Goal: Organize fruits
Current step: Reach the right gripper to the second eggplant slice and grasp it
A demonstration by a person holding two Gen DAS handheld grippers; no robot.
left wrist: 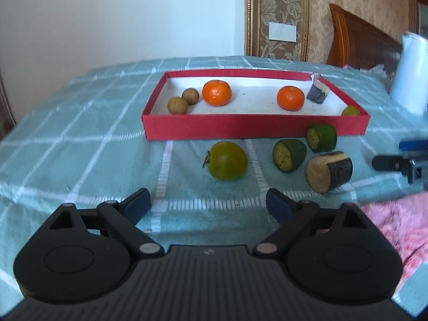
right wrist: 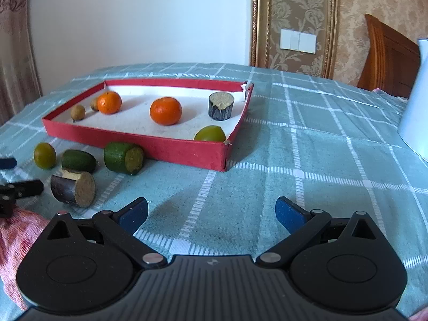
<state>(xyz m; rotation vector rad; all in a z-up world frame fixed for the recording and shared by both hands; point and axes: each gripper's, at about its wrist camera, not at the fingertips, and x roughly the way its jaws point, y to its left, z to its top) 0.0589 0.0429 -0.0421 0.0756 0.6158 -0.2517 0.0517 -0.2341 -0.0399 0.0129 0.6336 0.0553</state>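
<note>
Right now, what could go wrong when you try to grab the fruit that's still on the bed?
1. The round green fruit lies free on the soft checked cloth; the open left gripper could nudge it away.
2. The two cut green pieces and the dark-skinned chunk crowd together, so one may get knocked.

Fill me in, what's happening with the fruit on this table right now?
A person is sorting fruit into the red tray. Two oranges, two small brown fruits, a dark cut piece and a green fruit already lie inside. Four pieces still sit on the cloth before it. The left claw is open and empty, facing the round green fruit. The right claw is open and empty too.
</note>
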